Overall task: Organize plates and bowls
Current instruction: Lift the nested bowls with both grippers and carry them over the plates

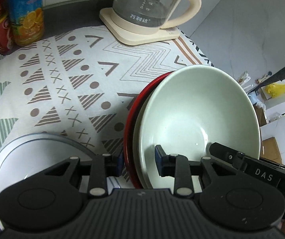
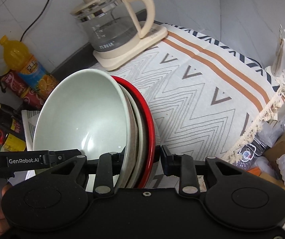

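Observation:
A pale green bowl (image 1: 198, 115) sits in a stack on a pale plate (image 1: 139, 139) and a red plate (image 1: 130, 123), held tilted above the patterned cloth (image 1: 72, 75). My left gripper (image 1: 139, 162) is shut on the stack's near rim, one finger inside the bowl, one outside the red plate. My right gripper (image 2: 138, 159) grips the same stack, bowl (image 2: 82, 111) and red plate (image 2: 148, 123), from the opposite side, with its jaws straddling the rims. A white plate with a blue rim (image 1: 28, 155) lies on the cloth at lower left.
A glass kettle (image 1: 148, 6) on a cream base stands at the back of the cloth. Drink bottles (image 1: 26, 14) and cans stand at the back left. A fringed cloth edge (image 2: 261, 119) and clutter lie to the right, beyond the table.

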`<action>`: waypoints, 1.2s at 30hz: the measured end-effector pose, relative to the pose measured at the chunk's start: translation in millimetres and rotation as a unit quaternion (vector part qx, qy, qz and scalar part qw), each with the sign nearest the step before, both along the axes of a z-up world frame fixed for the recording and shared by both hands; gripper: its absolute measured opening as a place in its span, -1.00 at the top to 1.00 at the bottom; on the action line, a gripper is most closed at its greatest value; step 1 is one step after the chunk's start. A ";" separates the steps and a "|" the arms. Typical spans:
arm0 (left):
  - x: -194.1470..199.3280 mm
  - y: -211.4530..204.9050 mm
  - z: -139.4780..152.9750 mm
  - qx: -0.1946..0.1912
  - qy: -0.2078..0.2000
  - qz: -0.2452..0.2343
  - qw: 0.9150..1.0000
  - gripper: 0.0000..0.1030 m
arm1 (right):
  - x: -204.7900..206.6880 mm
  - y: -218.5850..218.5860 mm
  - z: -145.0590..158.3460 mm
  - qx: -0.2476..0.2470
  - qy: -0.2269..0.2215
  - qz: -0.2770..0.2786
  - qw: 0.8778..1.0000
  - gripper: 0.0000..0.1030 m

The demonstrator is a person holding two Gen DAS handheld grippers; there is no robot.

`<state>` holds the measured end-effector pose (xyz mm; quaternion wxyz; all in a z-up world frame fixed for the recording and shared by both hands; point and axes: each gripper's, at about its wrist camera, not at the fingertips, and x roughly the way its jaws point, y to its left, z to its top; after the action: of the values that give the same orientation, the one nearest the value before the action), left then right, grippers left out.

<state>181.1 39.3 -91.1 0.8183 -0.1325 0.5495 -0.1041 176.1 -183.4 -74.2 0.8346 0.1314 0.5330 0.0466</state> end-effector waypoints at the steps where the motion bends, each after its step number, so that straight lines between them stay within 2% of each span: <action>1: -1.6 2.0 1.5 0.000 -0.002 0.002 1.000 0.42 | -0.7 1.6 1.2 0.001 -0.001 0.001 1.000 0.43; 23: -41.2 71.4 22.4 -0.003 -0.020 0.075 0.997 0.42 | -7.7 62.4 18.7 0.009 -0.019 0.072 0.997 0.43; 36: -73.9 113.0 17.0 -0.003 -0.011 0.123 0.992 0.42 | -18.8 106.2 9.3 0.009 -0.011 0.126 0.992 0.43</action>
<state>107.2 152.3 -74.1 0.8306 -0.2007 0.5195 -0.0059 157.3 -77.2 -64.9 0.8265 0.0703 0.5358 0.1576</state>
